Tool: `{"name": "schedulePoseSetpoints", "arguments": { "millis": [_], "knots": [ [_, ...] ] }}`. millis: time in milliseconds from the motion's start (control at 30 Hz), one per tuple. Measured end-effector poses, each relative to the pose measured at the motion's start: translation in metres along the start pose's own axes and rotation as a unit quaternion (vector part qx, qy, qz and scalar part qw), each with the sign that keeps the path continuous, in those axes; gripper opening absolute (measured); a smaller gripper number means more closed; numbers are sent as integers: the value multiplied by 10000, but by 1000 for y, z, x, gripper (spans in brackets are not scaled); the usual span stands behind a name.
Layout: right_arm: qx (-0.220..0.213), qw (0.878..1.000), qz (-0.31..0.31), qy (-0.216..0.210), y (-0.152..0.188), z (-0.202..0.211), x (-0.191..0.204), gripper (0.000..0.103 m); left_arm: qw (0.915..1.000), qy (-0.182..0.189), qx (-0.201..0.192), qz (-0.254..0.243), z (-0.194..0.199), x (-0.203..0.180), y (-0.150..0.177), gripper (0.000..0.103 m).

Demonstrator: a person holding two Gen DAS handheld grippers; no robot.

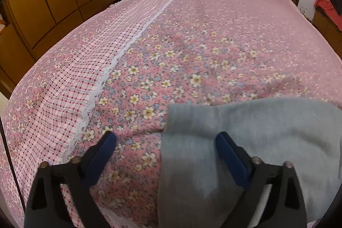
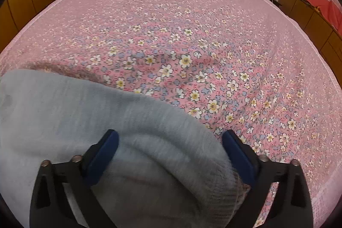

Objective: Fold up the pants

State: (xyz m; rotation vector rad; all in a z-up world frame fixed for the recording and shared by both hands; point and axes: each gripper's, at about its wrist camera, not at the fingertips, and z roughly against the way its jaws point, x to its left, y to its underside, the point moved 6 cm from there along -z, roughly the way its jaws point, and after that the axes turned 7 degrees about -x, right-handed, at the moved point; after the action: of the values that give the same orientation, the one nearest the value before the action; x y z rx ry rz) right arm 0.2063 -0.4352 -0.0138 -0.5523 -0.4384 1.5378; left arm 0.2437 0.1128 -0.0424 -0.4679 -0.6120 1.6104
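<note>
On one bedspread point(image 1: 192, 35), one pants point(image 2: 64, 116).

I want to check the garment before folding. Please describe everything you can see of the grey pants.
The grey pants are of soft, fuzzy, knit-like cloth in pale blue-grey, with a ribbed band at the end near the right claw. They lie bunched on the floral bedspread, partly folded, with rounded creases. The right claw is open astride that end; the left claw is open over their left edge. Neither has closed on the cloth. Whether the fingers touch it is unclear.
</note>
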Motion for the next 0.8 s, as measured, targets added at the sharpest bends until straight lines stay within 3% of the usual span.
{"name": "schedulePoseSetpoints", "arguments": {
  "millis": [67,133,200,233,267,300,500,800],
  "knots": [
    [-41,10000,84,-29,0,6,7,66,9999,98,-41,-60,7,-5,1,76],
    [-87,9996,256,33,0,16,12,39,9997,173,-68,-160,12,-11,2,61],
    [-114,9993,351,109,1,25,14,19,9995,167,-128,-246,19,-14,2,36],
    [-130,9993,334,80,3,30,14,17,9994,160,-162,-248,21,-14,2,29],
    [-169,9994,289,8,3,35,14,14,9994,202,-193,-207,25,-13,2,15],
    [-214,9995,220,-78,3,42,14,12,9992,312,-213,-108,29,-11,2,12],
    [-567,9978,87,-343,6,86,13,10,9953,777,-428,396,63,8,1,5],
    [-875,9940,332,-562,22,141,23,10,9925,810,-912,115,130,4,5,3]
  ]
}}
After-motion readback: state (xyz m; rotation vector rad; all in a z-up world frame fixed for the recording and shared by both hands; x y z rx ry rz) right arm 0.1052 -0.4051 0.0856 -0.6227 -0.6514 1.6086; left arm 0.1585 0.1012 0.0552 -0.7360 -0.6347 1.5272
